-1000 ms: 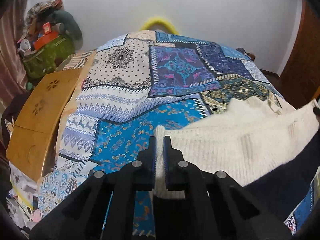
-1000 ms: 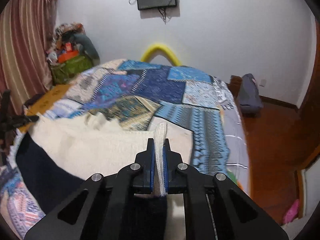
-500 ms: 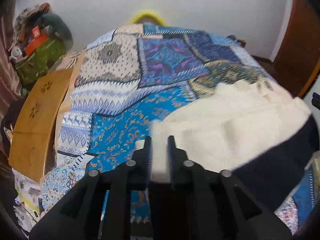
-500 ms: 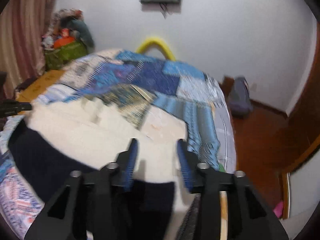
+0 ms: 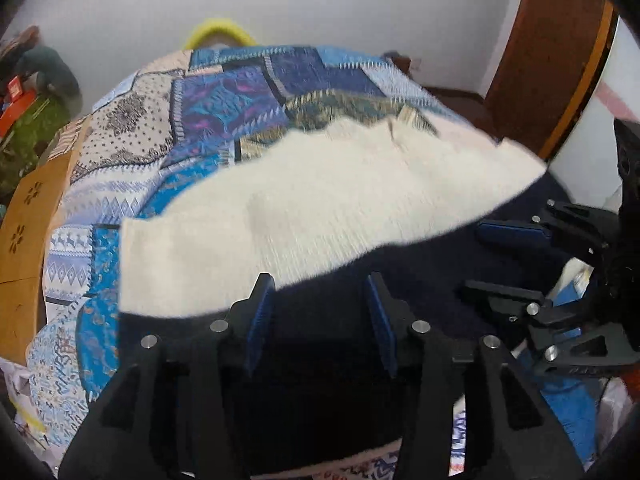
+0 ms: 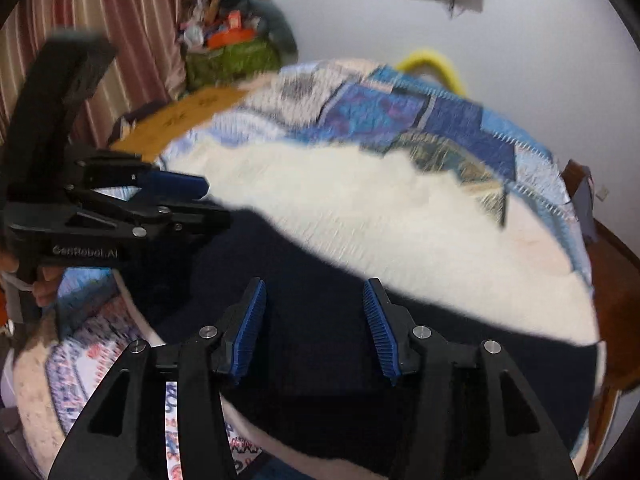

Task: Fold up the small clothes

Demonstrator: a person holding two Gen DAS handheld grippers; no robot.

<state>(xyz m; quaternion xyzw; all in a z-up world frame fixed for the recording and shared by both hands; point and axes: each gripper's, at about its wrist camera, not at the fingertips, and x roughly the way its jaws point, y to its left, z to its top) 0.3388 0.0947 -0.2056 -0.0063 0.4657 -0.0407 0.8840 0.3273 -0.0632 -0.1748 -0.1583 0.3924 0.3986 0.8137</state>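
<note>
Change since a second ago: both grippers, then clamped on the cream hem of the garment, have let go and drawn back toward the near edge of the bed; the cream half now lies folded over the dark half. Bed [image 5: 224, 120]: covered by a blue patchwork quilt, it carries the whole work. Garment, cream knit portion [image 5: 340, 200]: spread across the middle of the quilt, its near edge running on a diagonal, ribbed surface blurred by camera motion. Garment, dark navy portion [image 6: 320, 320]: lies nearest the viewer, under and in front of the cream layer, reaching the bed's near edge. Left gripper [image 5: 320, 320]: hovers over the navy cloth, fingers [image 5: 258, 314] parted to a middling gap and opening, with no cloth pinched between them. Right gripper [image 6: 314, 324]: also above the navy cloth, fingers [image 6: 378, 328] parted alike and opening, nothing pressed between the pads; in the left view it shows at the right margin [image 5: 508, 256], near the cream corner. Step in hand, by judgement: release after the first fold, hem brought over. Next move, by judgement: it calls for picking a fresh pair of hold points, probably on a side edge or on the sleeves, and for pinching through both layers so that the second fold carries them together. Sleeves: cannot be told apart in either view.
</note>
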